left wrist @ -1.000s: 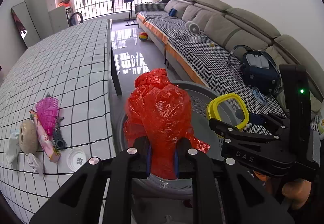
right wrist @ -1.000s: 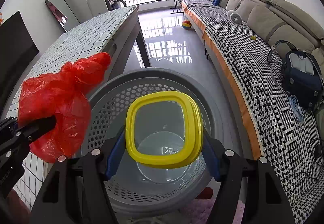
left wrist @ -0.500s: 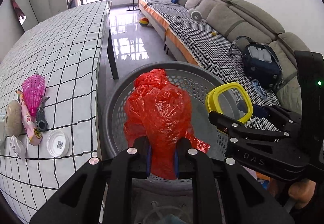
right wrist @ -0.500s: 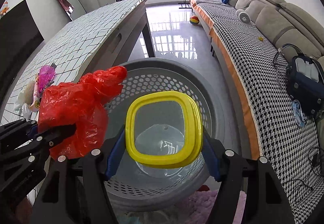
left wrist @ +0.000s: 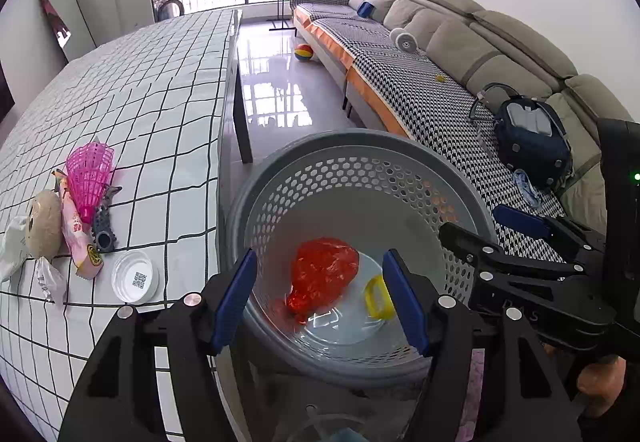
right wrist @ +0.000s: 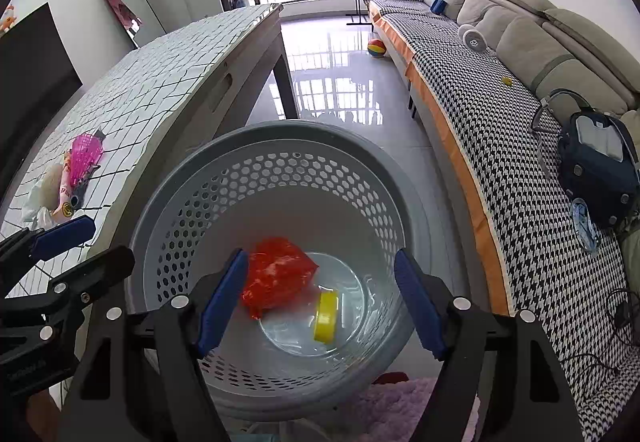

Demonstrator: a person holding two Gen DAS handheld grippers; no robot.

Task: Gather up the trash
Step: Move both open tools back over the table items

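Observation:
A grey perforated bin (left wrist: 360,146) (right wrist: 280,134) stands on the floor beside the table. A red plastic bag (left wrist: 324,274) (right wrist: 276,278) and a yellow ring lid (left wrist: 376,298) (right wrist: 326,316) lie at its bottom. My left gripper (left wrist: 320,302) is open and empty above the bin's near rim. My right gripper (right wrist: 320,306) is open and empty above the bin too; it also shows at the right of the left wrist view (left wrist: 492,230). More trash lies on the table: a pink shuttlecock (left wrist: 88,174), a snack wrapper (left wrist: 78,238), a white lid (left wrist: 134,276).
The checked-cloth table (left wrist: 140,102) runs along the left with its edge next to the bin. A long sofa (left wrist: 440,54) with a dark blue bag (left wrist: 532,142) lines the right. Glossy floor lies between them, with a coloured ball (left wrist: 304,52) farther back.
Both grippers have opened. The red bag and the yellow lid have dropped from them to the bottom of the bin.

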